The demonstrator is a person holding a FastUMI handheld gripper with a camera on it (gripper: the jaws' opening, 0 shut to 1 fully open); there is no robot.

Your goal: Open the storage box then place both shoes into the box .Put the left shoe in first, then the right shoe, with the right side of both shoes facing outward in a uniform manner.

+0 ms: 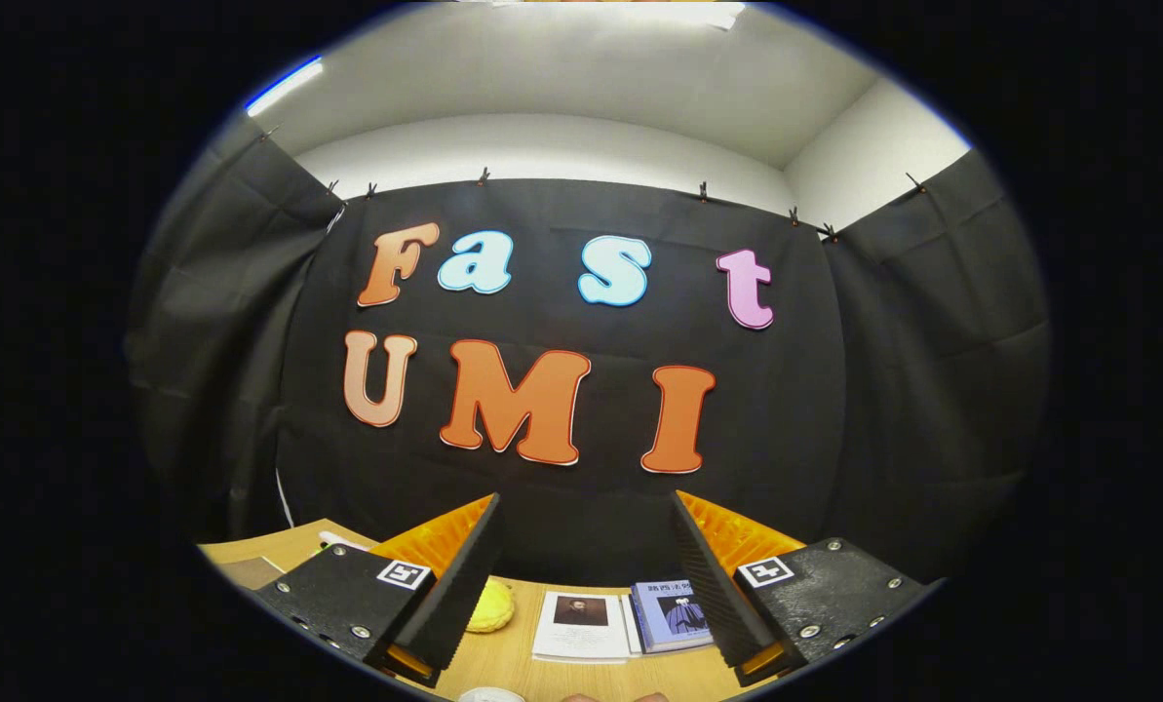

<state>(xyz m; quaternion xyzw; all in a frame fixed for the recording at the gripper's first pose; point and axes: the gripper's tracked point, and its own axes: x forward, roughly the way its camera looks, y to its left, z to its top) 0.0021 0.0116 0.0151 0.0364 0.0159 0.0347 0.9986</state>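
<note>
Gripper (586, 575): held level and high, aimed at the booth's cloth wall rather than down at the work; fingers stood wide apart with nothing between them.
Fingers (464, 585): ribbed inner faces turned toward each other, gap bare, no contact with anything on the table.
Table (503, 663): pale wood, seen below and beyond the fingers; its far edge met the cloth wall.
Yellow object (491, 606): soft-looking, lay on the table just beside the left finger, partly hidden by it; what it was could not be told.
White booklet (581, 624): flat on the table between the fingers, dark portrait on its cover, far side toward the wall.
Blue booklet (674, 614): just right of the white one, touching or nearly so, its right part hidden by the right finger.
White round rim (488, 695): a sliver at the near edge of the table; too little to name.
Storage box and shoes: not located from this aim; their place could not be told.
Stage, as judged: opening the box not yet begun; lid, left shoe and right shoe all remained to do.
Why held so, as judged: a wide, empty, level pose suited a ready stance before dipping to search for the box.
Next need, as judged: tip the gripper down to find the box lid.
</note>
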